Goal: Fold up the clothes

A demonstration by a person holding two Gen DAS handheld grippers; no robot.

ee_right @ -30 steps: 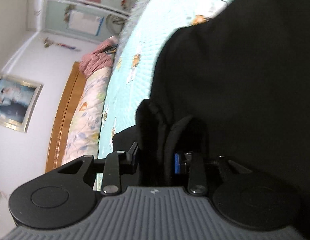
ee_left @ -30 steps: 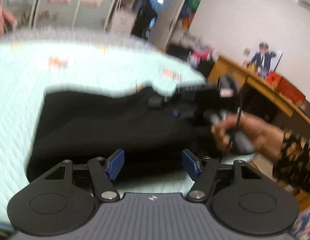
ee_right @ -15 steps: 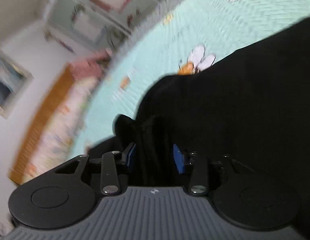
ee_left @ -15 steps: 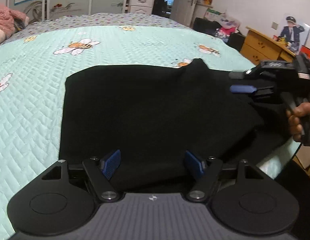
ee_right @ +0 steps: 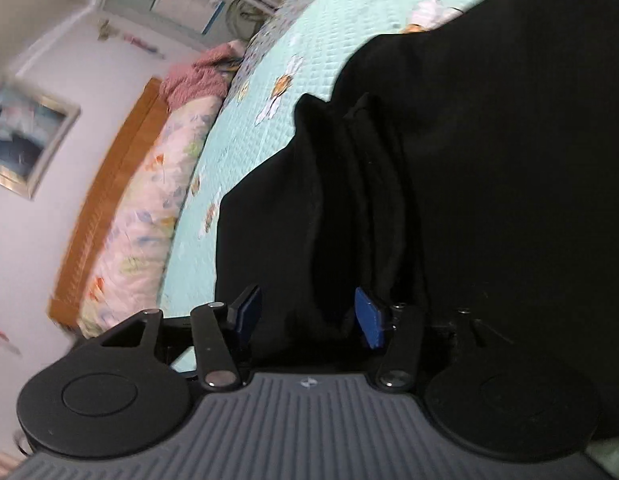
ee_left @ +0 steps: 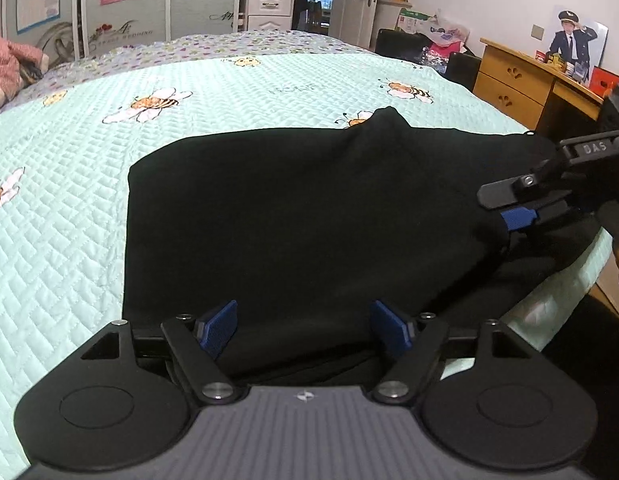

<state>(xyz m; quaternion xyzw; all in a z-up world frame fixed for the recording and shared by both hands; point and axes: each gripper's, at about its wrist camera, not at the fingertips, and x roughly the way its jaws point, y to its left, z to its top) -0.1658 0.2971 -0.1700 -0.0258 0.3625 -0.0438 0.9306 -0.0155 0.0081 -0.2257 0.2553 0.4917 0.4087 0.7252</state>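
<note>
1. A black garment (ee_left: 309, 220) lies spread flat on the mint quilted bedspread (ee_left: 69, 220), which is printed with bees; its long side runs across the bed, left to right in the left wrist view, near the bed's front edge.
2. Its far edge has one small peak of cloth standing up, and its right end is bunched into folds.
3. The left gripper (ee_left: 303, 330) hangs over the garment's near edge; its jaws have just been opening and stand wide, the blue pads clear of the cloth.
4. The right gripper (ee_right: 307, 316) is at the bunched right end; its jaws have just been opening, and a loose fold sits between the pads, which do not pinch it.
5. That gripper's body reads "DAS"; the wardrobe (ee_left: 121, 4) behind carries "SWEET WEDDING".
6. A wooden desk (ee_left: 521, 80) stands at the right.
</note>
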